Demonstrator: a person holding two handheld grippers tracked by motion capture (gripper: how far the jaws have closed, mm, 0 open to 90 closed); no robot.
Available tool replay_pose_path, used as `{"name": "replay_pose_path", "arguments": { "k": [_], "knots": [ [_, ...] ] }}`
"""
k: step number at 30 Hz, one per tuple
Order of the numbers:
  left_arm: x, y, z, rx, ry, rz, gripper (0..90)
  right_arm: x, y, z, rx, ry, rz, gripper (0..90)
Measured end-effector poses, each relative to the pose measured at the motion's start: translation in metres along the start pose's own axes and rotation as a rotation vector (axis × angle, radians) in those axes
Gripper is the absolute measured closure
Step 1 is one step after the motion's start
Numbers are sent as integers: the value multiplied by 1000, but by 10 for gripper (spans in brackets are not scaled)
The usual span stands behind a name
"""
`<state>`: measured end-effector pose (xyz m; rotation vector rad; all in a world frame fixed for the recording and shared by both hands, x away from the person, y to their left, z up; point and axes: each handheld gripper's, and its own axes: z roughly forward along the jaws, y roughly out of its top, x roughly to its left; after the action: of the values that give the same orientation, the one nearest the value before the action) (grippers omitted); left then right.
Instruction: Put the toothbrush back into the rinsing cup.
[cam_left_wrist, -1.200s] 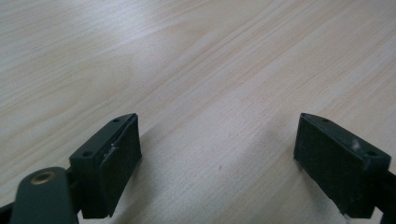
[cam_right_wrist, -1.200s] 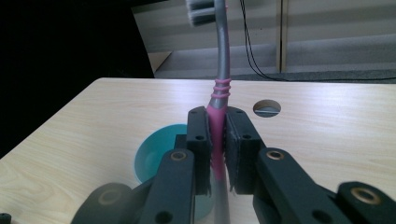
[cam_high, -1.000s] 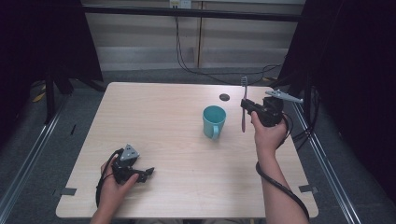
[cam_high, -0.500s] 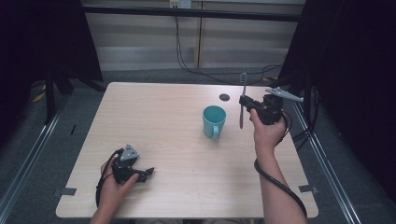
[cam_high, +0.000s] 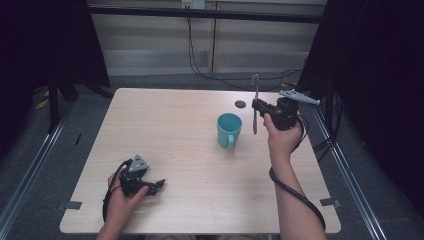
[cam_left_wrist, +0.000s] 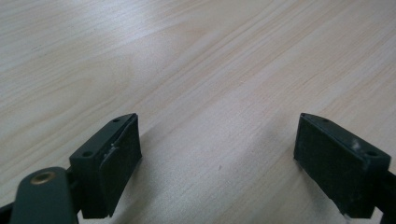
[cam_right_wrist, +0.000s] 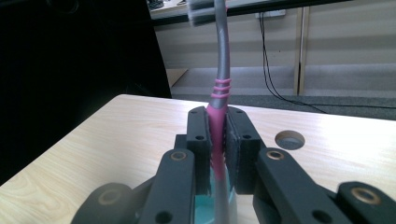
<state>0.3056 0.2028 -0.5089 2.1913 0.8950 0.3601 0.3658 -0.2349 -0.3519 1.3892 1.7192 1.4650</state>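
A teal mug (cam_high: 229, 129) stands on the wooden table (cam_high: 190, 130), right of centre. Just to its right, my right gripper (cam_high: 256, 109) is shut on a toothbrush (cam_high: 256, 85) with a grey and pink handle, held upright with the bristle head on top. In the right gripper view the pads (cam_right_wrist: 238, 140) squeeze the toothbrush's (cam_right_wrist: 222, 70) pink grip, and the mug's teal rim (cam_right_wrist: 205, 205) shows below the jaws. My left gripper (cam_high: 159, 185) rests low over the table's front left. Its jaws stand wide apart, and the left gripper (cam_left_wrist: 217, 158) has only bare wood between them.
A small round hole (cam_high: 240, 104) lies in the tabletop behind the mug. Cables trail from both grippers. Dark curtains flank the table, with metal rails along both sides. Bare wood stretches between the two hands.
The right gripper has drifted slightly left toward the mug with the toothbrush still upright. The left gripper has stayed put.
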Motion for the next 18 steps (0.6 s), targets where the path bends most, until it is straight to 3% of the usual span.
{"name": "replay_pose_path", "arguments": {
  "k": [18],
  "knots": [
    [0,0,0,1,2,1,144,14,6,17,-10,33,-24,819]
  ]
}}
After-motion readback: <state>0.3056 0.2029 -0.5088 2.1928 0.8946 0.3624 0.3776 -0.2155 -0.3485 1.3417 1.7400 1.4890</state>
